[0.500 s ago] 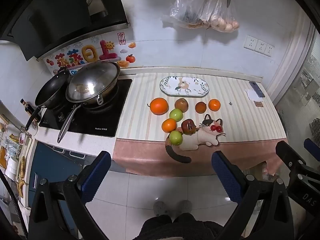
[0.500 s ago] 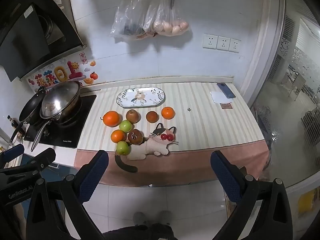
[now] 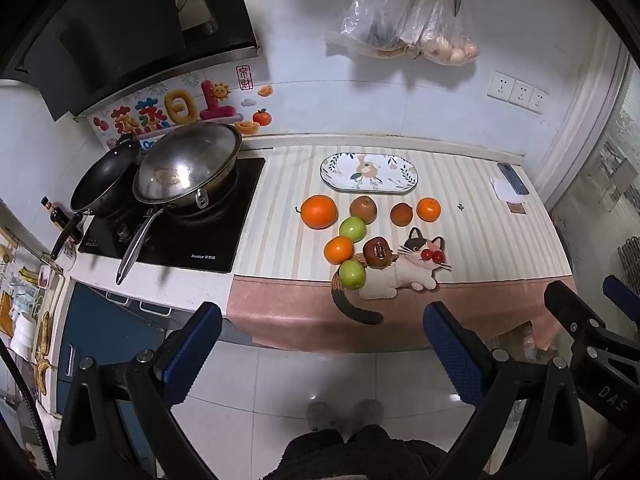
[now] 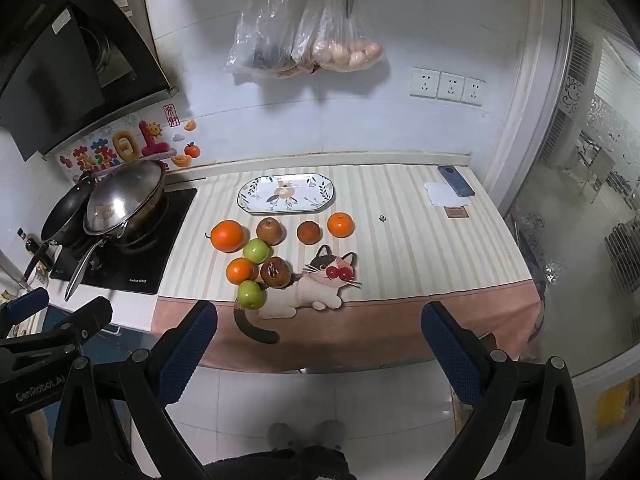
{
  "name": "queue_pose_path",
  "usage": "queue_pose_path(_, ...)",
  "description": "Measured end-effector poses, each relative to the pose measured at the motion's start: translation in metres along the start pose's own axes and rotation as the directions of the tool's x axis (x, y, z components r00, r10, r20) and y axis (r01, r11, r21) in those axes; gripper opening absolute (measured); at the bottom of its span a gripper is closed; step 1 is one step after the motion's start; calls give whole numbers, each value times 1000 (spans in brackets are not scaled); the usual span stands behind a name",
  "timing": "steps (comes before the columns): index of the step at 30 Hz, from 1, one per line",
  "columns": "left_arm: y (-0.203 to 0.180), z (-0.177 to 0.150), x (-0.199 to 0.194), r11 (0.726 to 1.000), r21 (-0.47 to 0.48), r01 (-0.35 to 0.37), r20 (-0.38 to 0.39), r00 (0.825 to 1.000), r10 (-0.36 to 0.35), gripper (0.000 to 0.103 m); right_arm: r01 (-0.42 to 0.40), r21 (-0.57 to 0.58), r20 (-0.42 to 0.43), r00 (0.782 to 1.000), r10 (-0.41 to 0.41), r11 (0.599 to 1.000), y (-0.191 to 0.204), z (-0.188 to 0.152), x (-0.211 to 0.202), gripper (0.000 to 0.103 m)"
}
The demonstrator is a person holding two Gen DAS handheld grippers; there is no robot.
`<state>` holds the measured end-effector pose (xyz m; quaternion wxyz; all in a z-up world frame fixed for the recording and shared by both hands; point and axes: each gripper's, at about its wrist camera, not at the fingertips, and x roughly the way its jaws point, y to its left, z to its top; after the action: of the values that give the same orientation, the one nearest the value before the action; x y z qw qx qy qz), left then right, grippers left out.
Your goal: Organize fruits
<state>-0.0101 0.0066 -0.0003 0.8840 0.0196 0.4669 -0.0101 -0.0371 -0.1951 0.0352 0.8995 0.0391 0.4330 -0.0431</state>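
step: pre-reach, no fruit moved | left tool (image 3: 322,350) and right tool (image 4: 318,346) both spread wide, empty, short of surface (image 4: 420,240) | next: close in on green apple (image 4: 251,295), carry to oval plate (image 4: 286,199)

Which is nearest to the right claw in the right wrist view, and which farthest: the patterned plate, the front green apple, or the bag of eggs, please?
From the right claw:
1. The front green apple, at the counter's front edge, left of the cat picture.
2. The patterned plate, farther back on the striped cloth, empty.
3. The bag of eggs, hanging on the wall above the counter.
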Motion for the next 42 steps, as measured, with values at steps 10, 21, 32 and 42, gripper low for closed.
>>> queue_pose_path(10, -2, 8, -3, 1000, 2, -2, 2, 1000, 2, 102, 5, -3, -3, 1000, -5, 1000, 2, 2, 1, 103)
queue_pose_path(21, -2, 10, -3, 1000, 1, -1, 4, 1000, 1, 102, 1, 3, -2, 1000, -1, 1000, 3, 2, -1, 103)
queue_pose_path(32, -3, 13, -4, 1000, 2, 0, 6, 1000, 0, 102, 2, 3, -2, 1000, -2, 1000, 5, 3, -3, 103)
queue_pose_path(42, -3, 12, -5, 1000, 3, -1, 9, 1000, 1, 102, -1, 8, 1, 1000, 1, 1000, 5, 4, -3, 103)
